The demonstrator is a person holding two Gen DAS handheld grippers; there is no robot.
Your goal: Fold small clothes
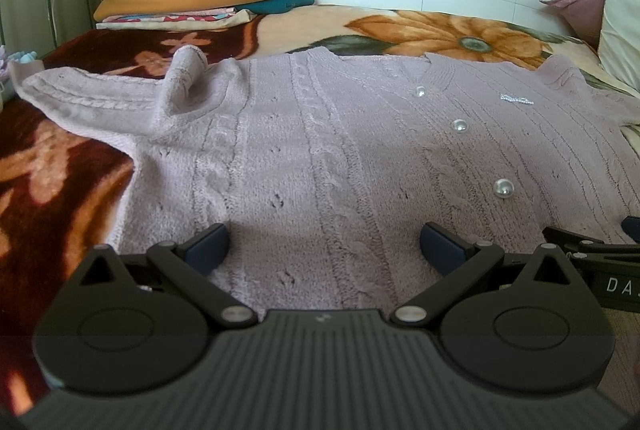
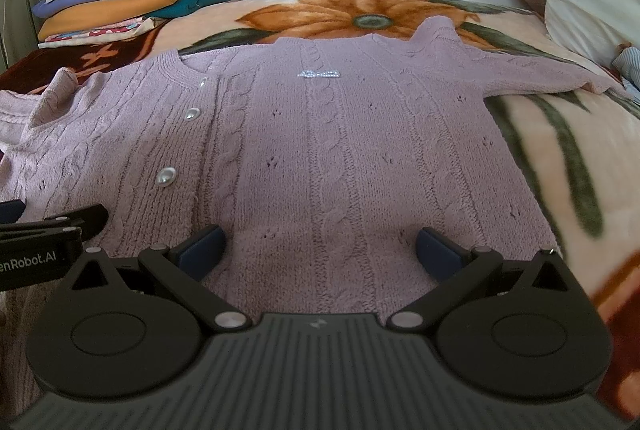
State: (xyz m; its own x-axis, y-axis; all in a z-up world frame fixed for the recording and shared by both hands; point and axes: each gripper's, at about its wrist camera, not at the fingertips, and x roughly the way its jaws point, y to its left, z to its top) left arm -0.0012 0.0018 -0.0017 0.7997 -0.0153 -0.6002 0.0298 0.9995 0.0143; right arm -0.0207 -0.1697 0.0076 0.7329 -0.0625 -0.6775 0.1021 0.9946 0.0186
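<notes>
Lilac knitted cardigan (image 2: 320,150) lies flat, neckline away, sleeves sideways.

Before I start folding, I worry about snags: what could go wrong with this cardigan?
Three things, likely:
1. The pearl buttons lie near the left claw; a pad could catch one.
2. The left sleeve is already bunched, so a fold may trap the wrinkle.
3. The open-knit cardigan could stretch if pinched thinly.

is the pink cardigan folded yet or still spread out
Mostly spread: the cardigan lies flat, front up, on the blanket, one sleeve out sideways; the other sleeve is rumpled.
</notes>
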